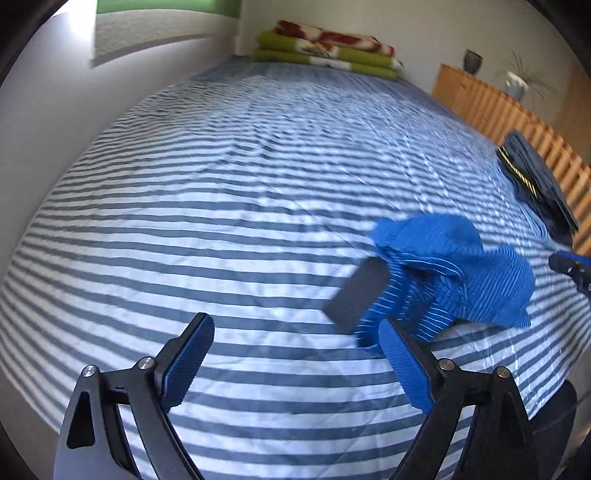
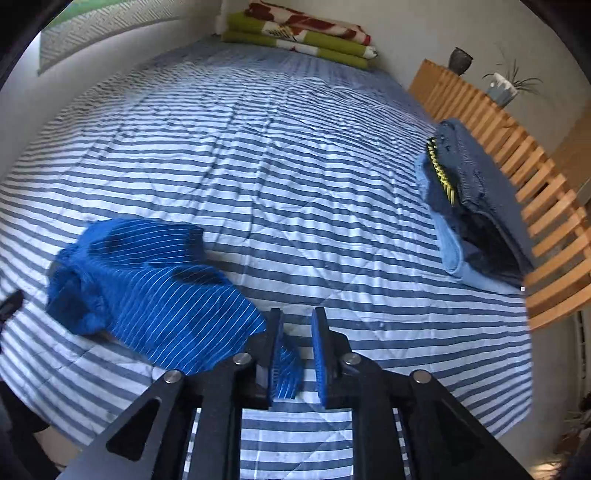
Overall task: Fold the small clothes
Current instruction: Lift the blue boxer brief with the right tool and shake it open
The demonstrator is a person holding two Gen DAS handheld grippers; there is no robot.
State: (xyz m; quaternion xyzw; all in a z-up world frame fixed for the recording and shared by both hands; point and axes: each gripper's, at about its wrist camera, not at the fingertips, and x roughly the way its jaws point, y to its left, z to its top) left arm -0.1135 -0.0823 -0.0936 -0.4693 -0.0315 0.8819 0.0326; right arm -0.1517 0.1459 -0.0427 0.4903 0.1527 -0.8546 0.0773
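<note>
Here is the bed (image 1: 229,206), spread with a blue-and-white striped cover, and on it a crumpled blue pinstriped garment (image 2: 147,288) lying toward the near edge. In the left wrist view the same garment (image 1: 454,273) sits bunched up off to the right, with a dark grey rectangular tag (image 1: 356,295) sticking out of its left side, blurred by motion.

The left gripper (image 1: 295,350) is spread wide, both blue-padded fingers well apart and nothing between them; it hangs over bare striped cover, its right finger just beside the garment's near edge. The right gripper (image 2: 297,347) has its fingers drawn close but not fully pressed together, and a corner of the pinstriped cloth lies against the left pad in the gap. Whether that corner is truly pinched, I cannot tell. In the left wrist view the right gripper's tip (image 1: 570,264) only just shows at the right edge, near the garment.

Over at the right side of the bed, against a wooden slatted rail (image 2: 517,177), stands a stack of folded dark blue and light blue clothes (image 2: 472,206), well apart from the garment. Far off at the head of the bed lies a folded green, red and white blanket (image 2: 299,33).
</note>
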